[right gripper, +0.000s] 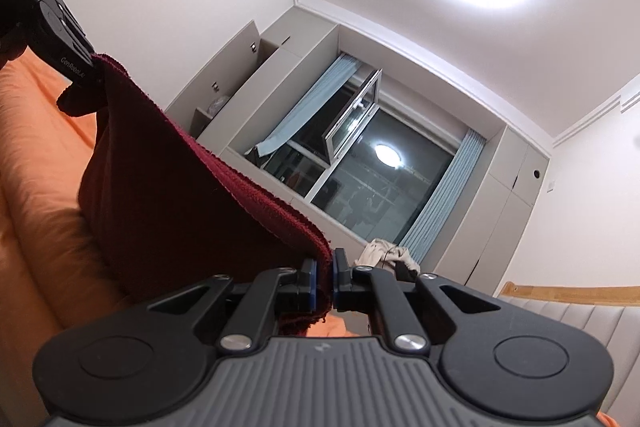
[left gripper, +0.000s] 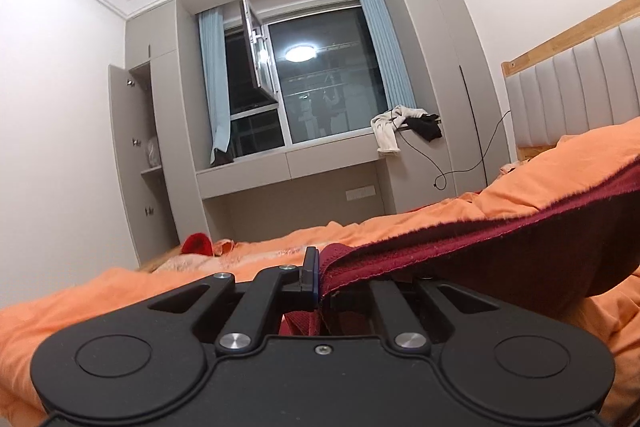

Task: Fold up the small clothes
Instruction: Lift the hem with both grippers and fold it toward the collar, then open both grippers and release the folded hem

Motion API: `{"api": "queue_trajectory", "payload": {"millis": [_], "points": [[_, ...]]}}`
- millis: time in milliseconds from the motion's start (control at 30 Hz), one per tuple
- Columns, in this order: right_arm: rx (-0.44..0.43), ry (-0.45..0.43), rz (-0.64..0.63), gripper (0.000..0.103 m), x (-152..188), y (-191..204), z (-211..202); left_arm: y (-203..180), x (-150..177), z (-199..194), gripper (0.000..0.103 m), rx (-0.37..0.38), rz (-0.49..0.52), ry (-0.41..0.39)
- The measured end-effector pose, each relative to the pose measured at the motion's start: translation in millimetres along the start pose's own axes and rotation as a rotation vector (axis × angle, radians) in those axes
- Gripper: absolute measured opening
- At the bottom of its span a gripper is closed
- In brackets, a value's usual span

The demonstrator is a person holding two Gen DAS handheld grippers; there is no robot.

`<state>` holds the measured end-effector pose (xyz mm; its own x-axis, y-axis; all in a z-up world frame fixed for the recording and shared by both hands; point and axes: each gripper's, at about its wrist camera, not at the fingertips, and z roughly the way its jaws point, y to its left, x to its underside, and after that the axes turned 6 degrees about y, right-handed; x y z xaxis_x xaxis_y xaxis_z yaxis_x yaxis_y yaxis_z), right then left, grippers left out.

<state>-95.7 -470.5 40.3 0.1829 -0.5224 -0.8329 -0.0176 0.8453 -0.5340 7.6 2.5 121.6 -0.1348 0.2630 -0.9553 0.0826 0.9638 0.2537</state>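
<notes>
A dark red knitted garment (left gripper: 460, 247) hangs stretched between both grippers above an orange bedspread (left gripper: 120, 291). My left gripper (left gripper: 320, 275) is shut on one corner of it, and the cloth drapes over its right finger. In the right wrist view my right gripper (right gripper: 325, 279) is shut on the opposite corner of the same garment (right gripper: 180, 195). The left gripper (right gripper: 86, 67) shows at the top left there, pinching the far corner. The garment's lower part sags toward the bed.
A red item (left gripper: 197, 243) lies at the far end of the bed. A padded headboard (left gripper: 580, 87) stands at the right. Ahead are a window (left gripper: 320, 87) with blue curtains, grey wardrobes, one door open, and clothes on the sill (left gripper: 404, 127).
</notes>
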Motion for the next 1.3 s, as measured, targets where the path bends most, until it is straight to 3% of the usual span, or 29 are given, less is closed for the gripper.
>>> {"api": "queue_trajectory", "payload": {"millis": [300, 533, 833, 1033, 1133, 1233, 1300], "points": [[0.002, -0.044, -0.022, 0.007, 2, -8, 61, -2, -26, 66, 0.005, -0.008, 0.076, 0.006], [-0.042, -0.017, -0.047, 0.007, 7, -9, 151, -8, -42, 147, 0.005, -0.014, 0.055, 0.069], [-0.162, 0.143, -0.052, 0.007, 34, 9, 275, -7, -38, 274, 0.005, -0.001, 0.052, 0.261], [-0.191, 0.235, -0.080, 0.008, 54, 27, 329, -1, -19, 349, 0.007, 0.037, -0.013, 0.404], [-0.213, 0.294, -0.063, 0.009, 65, 37, 350, 5, -2, 373, 0.013, 0.039, -0.072, 0.464], [-0.243, 0.353, -0.031, 0.022, 71, 43, 364, 8, 15, 384, 0.023, 0.040, -0.137, 0.515], [-0.285, 0.386, -0.017, 0.049, 71, 42, 371, 11, 23, 386, 0.032, 0.050, -0.176, 0.532]]}}
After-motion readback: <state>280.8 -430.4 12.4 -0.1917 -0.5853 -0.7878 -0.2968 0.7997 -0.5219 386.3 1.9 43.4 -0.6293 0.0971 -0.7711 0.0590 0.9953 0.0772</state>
